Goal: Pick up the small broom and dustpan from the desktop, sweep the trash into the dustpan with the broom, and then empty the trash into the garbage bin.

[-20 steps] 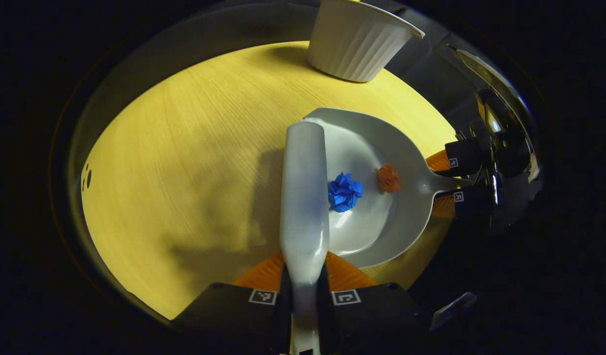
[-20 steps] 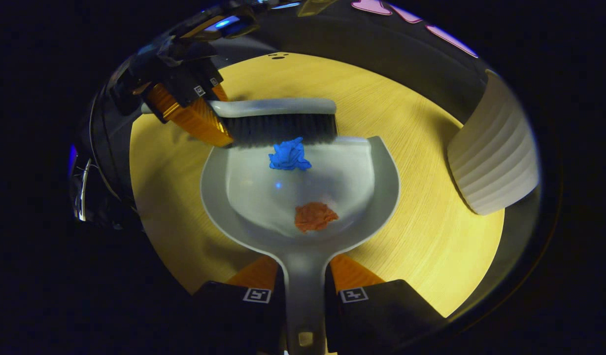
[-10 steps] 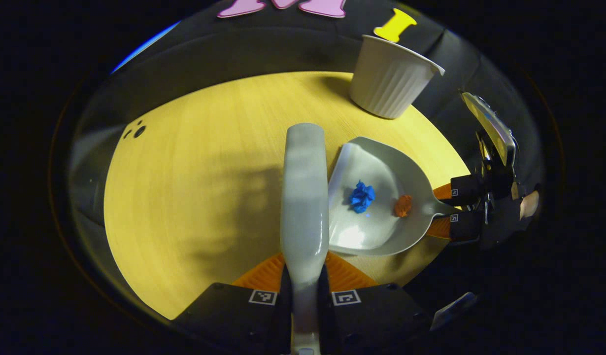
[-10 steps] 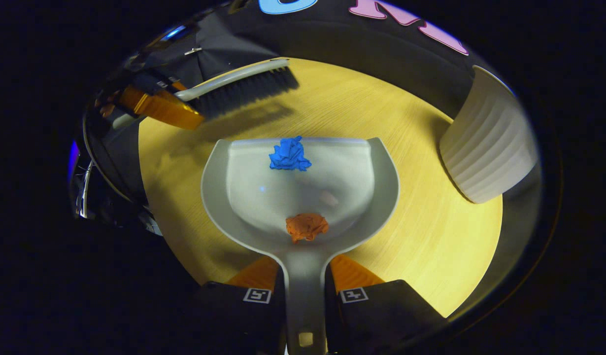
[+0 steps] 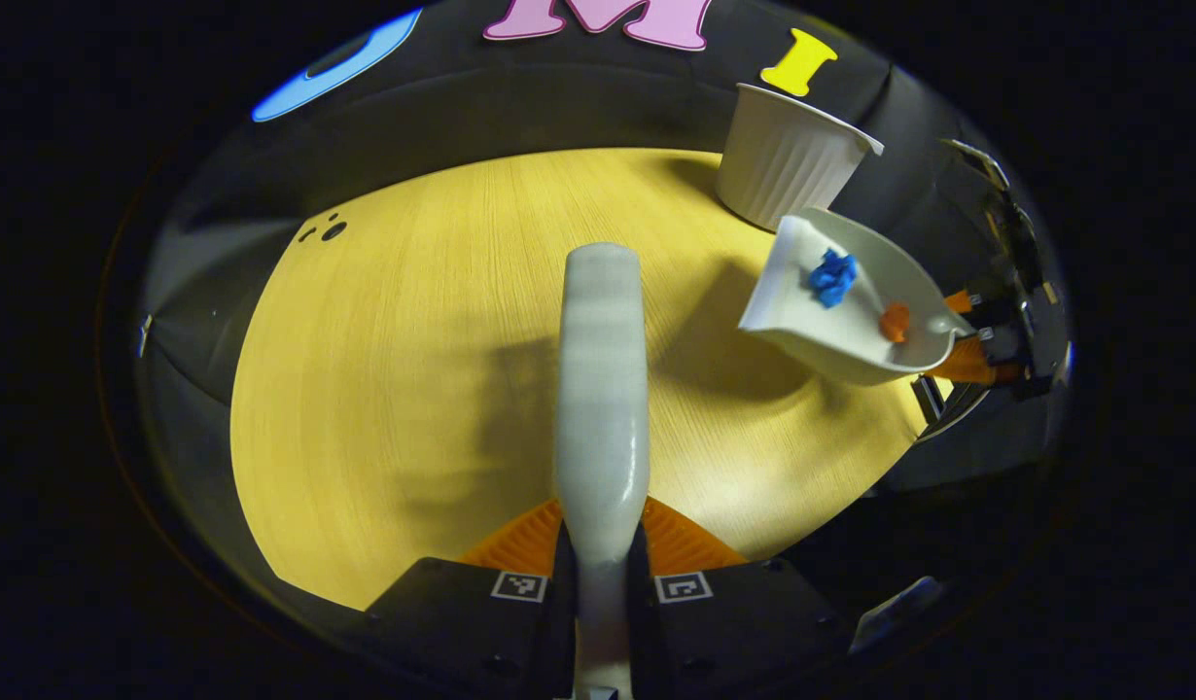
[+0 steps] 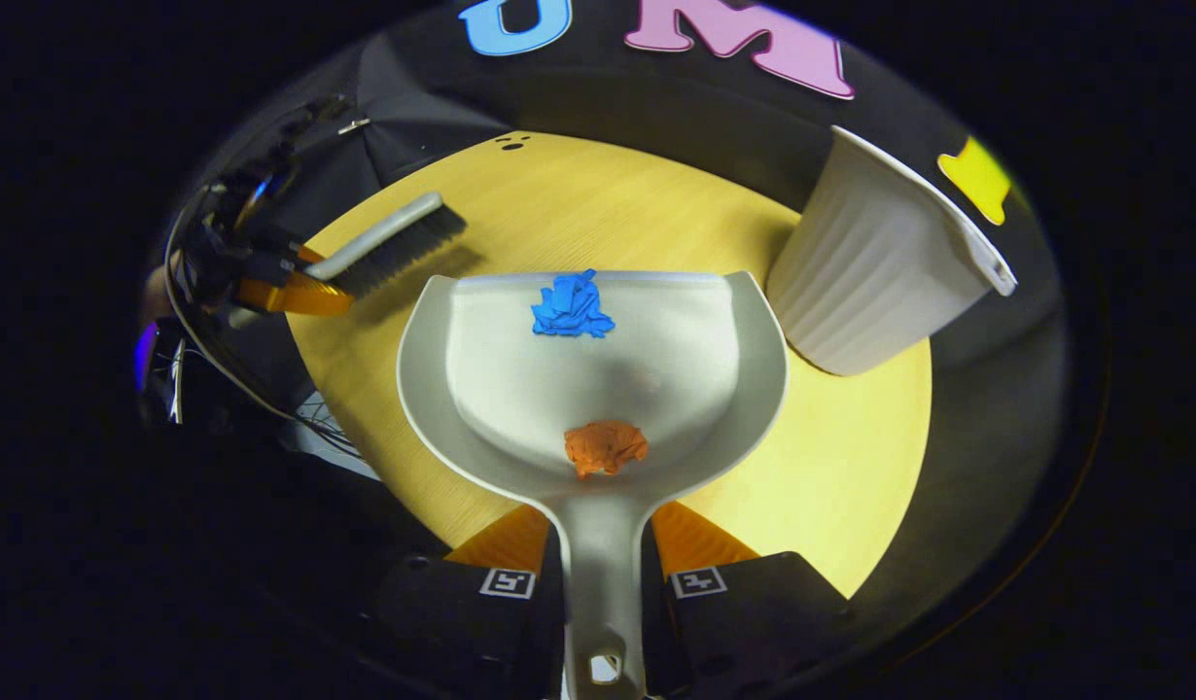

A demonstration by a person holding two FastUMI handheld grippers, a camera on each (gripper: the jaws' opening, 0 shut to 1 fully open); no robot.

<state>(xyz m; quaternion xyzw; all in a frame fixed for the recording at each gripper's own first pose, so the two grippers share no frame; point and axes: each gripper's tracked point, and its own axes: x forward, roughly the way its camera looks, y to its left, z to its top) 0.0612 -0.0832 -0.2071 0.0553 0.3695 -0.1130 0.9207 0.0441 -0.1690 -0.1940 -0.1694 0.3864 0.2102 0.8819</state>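
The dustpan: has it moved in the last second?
Yes. In the left gripper view the dustpan has lifted off the table and swung toward the white bin.

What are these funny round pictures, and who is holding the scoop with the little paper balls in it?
A person holds a two-finger gripper tool in each hand, and a small camera rides on each tool, looking forward along its fingers. That makes the pictures round.

In the left gripper view, the left gripper is shut on the handle of the small grey broom. In the right gripper view, the right gripper is shut on the handle of the pale grey plastic dustpan.

Inside the dustpan lie a crumpled blue paper ball and a crumpled orange paper ball. The dustpan is lifted above the round yellow wooden table and sits close to the white ribbed garbage bin, which stands on the table.
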